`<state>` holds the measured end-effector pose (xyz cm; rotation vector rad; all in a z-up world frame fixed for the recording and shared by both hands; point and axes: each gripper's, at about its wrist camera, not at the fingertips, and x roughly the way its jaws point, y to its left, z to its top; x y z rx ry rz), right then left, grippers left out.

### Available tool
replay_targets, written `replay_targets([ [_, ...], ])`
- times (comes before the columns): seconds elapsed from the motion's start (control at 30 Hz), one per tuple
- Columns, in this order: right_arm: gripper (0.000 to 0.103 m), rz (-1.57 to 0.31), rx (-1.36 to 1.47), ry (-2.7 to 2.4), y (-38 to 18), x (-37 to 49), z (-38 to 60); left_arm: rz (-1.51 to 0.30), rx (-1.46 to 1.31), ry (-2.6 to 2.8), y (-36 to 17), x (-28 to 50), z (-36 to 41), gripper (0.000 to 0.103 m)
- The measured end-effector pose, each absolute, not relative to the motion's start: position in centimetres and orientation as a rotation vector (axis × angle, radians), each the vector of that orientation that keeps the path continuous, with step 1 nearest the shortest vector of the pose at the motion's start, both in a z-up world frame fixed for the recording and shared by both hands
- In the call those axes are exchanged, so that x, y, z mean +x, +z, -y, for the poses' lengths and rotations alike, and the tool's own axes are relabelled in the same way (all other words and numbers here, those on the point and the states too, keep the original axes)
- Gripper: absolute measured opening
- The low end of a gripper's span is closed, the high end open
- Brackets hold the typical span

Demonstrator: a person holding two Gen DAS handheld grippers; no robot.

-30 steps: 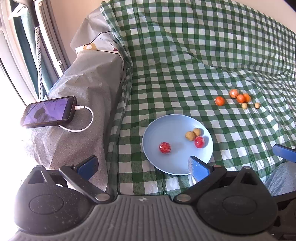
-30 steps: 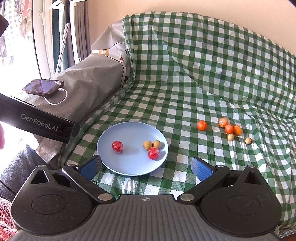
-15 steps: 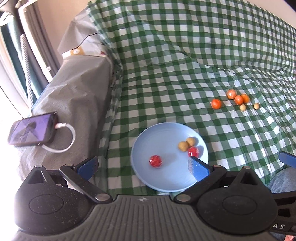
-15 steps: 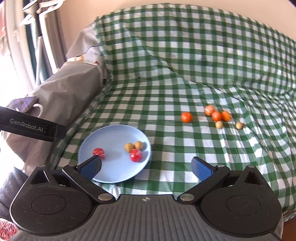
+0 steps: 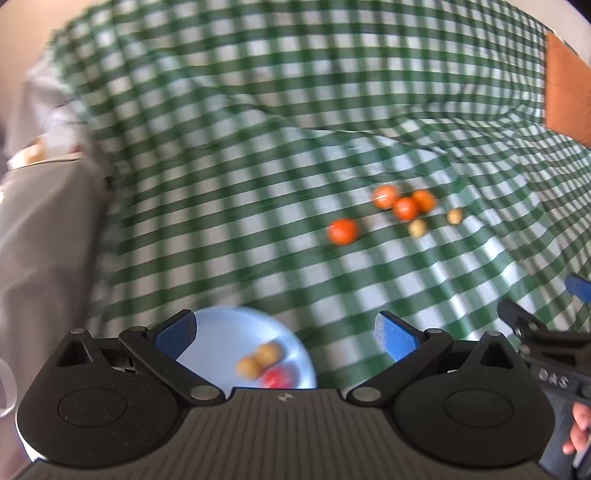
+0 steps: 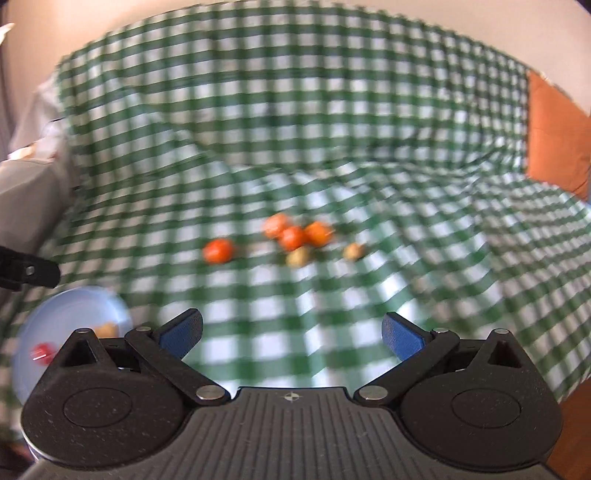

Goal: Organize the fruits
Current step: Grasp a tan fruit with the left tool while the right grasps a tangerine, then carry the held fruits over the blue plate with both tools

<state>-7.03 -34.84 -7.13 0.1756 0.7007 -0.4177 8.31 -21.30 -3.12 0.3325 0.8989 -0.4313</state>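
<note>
Beyond the blue plate [image 5: 225,332]: four orange fruits [image 6: 218,250], two tan ones [image 6: 298,256]. Both hand-held grippers [image 5: 284,334] [image 6: 291,334] spread, empty.

Place: a home — living room or bedroom, cannot tell which
Evidence: green checked cloth [image 6: 332,147] draped over soft furniture — orange cushion [image 6: 554,140], plain wall [image 6: 258,22]

Bright daylight, heavy motion blur
</note>
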Motion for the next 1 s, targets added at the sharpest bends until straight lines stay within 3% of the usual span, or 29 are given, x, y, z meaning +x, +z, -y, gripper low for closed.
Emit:
replay_targets([
  [0.23,0.101,-0.684,0.088,-0.407,-12.4,-0.9,45.8,-0.907,0.356,-0.57,-9.4,13.0,32.0,0.103],
  [0.43,0.093,-0.721,0.075,-0.24,-18.0,4.9,53.0,-0.92,0.408,-0.644,-15.0,16.1,38.1,0.103],
  [0.57,0.078,-0.729,0.079,-0.139,-20.3,7.2,54.2,-0.92,0.387,-0.672,-16.8,17.5,40.6,0.098],
  [0.67,0.063,-0.752,0.054,-0.077,-21.8,8.3,54.4,-0.946,0.354,-0.674,-18.1,18.5,41.8,0.081],
  [0.7,0.061,-0.738,0.038,-0.072,-22.2,8.3,54.4,-0.968,0.346,-0.677,-18.6,18.8,42.0,0.065],
  [0.73,0.058,-0.717,0.032,-0.069,-22.2,8.1,54.3,-0.979,0.342,-0.671,-19.0,19.1,42.2,0.055],
  [0.77,0.047,-0.707,0.034,-0.069,-22.2,8.0,54.3,-0.951,0.335,-0.666,-18.8,19.0,42.1,0.048],
  [0.8,0.031,-0.699,0.028,-0.082,-22.1,7.8,54.3,-0.944,0.336,-0.681,-18.7,18.9,42.1,0.027],
  [1.0,0.028,-0.714,-0.007,-0.197,-20.9,6.8,53.7,-0.935,0.34,-0.672,-16.0,16.6,39.6,0.027],
])
